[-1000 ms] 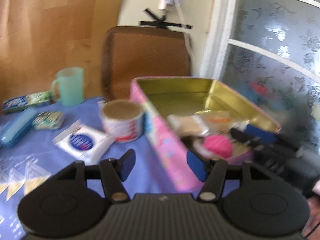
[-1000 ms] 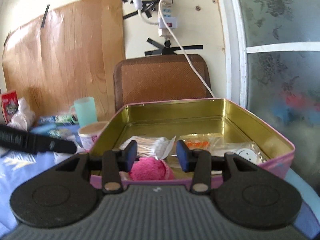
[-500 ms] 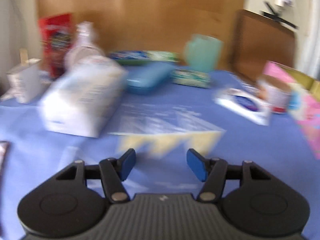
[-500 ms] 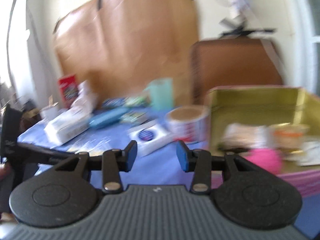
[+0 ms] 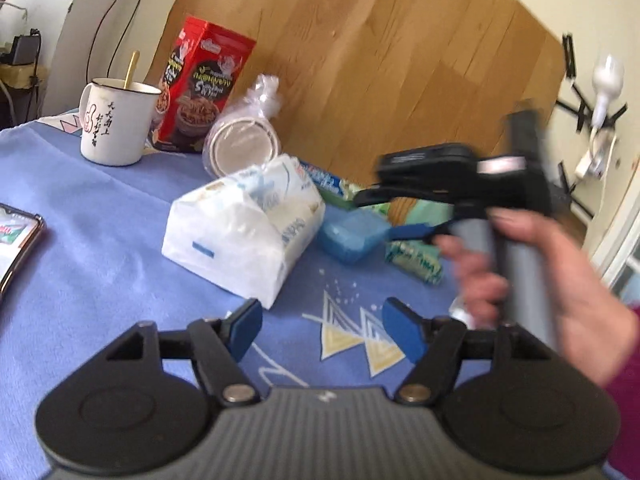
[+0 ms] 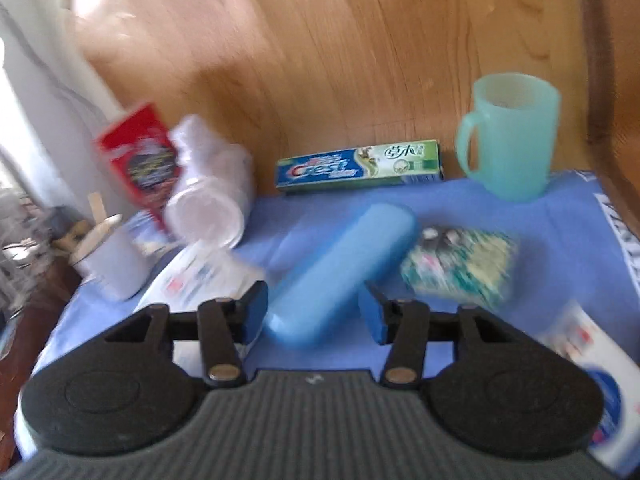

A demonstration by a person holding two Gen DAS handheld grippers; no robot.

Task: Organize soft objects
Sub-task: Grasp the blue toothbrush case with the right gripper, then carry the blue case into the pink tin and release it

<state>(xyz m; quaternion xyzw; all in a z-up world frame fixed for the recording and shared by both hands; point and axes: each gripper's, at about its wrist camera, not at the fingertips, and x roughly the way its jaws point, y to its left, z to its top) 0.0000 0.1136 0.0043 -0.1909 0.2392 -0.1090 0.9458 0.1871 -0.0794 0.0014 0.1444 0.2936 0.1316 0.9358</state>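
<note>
Blue tablecloth [image 6: 500, 216]: your right gripper [image 6: 313, 312], spread and empty, faces the Crest box [image 6: 359, 165]; left gripper [image 5: 322, 330] also spread, empty.

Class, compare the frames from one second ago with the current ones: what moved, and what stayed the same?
Both grippers swung left, away from the pink tin. The left gripper now faces the white tissue pack; the right gripper hovers at the blue case. Nothing was grasped or released; both remain open and empty.

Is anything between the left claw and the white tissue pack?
Nothing visible. The left claw is open above bare blue cloth, with the tissue pack just ahead and slightly left. The right claw is off to the right.
</note>
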